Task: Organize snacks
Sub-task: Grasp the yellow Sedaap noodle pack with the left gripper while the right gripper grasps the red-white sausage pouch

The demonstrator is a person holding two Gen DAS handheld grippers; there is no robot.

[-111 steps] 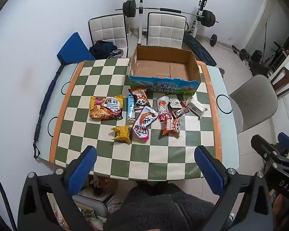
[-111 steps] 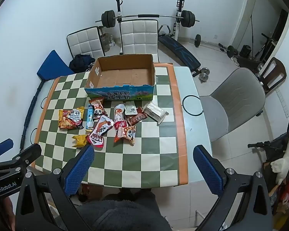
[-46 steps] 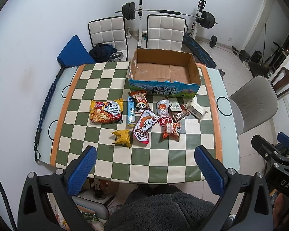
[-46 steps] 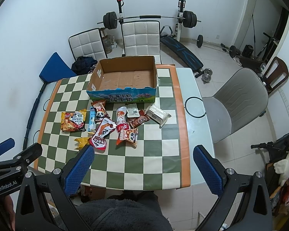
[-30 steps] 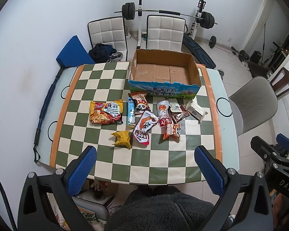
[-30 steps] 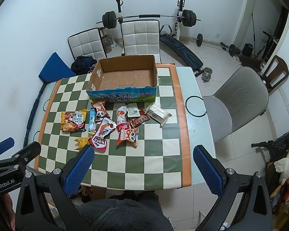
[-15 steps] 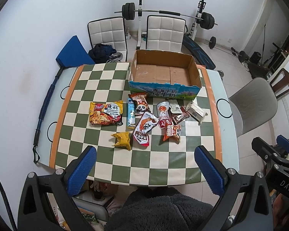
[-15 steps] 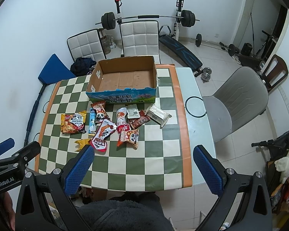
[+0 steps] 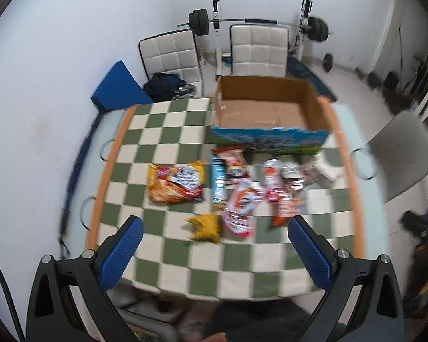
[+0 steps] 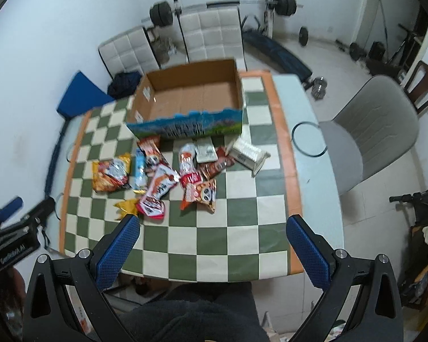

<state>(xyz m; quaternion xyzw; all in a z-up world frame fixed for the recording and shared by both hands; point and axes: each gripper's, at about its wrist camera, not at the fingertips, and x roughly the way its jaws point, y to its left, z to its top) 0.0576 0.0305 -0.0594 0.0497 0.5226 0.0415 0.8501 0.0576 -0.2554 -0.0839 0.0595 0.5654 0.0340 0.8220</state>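
Snacks lie in a loose cluster on the checked worktop [image 10: 236, 245], just on the near side of an open cardboard box [image 10: 191, 97] that sits at the worktop's far edge, at 12 o'clock from the cluster. The box interior shows bare brown card.

In the right wrist view, the noodle pack [image 10: 110, 172] is at 9 o'clock in the cluster, with a blue stick pack [image 10: 139, 171] just beside it. A panda pouch [image 10: 151, 151] lies near the box front. A red-and-white pouch [image 10: 157, 193] sits at 6 o'clock, touching a small yellow packet [image 10: 125, 206]. A red tube pack [image 10: 187, 165] and an orange panda bag [image 10: 202, 192] overlap in the middle. A small white sachet [image 10: 205, 149] and a brown bar [image 10: 215, 166] lie toward 2 o'clock, and a clear cracker pack [image 10: 248, 155] is at 3 o'clock, at the cluster's edge.

The right gripper [image 10: 212, 240] hangs above the near part of the worktop, jaws spread wide and holding nothing; its blue pads [image 10: 117, 248] are well apart from every snack, though one overlaps the yellow packet in view.

The left gripper [image 9: 214, 248] is likewise spread wide and empty, hovering over the near edge. The left wrist view is blurred, yet the noodle pack [image 9: 175, 181], the yellow packet [image 9: 205, 226] and the box [image 9: 268, 114] can be made out.

White padded chairs [image 10: 211, 31] stand beyond the box, with a barbell rack [image 10: 222, 4] against the wall. A grey chair [image 10: 376, 131] is at 3 o'clock from the worktop.
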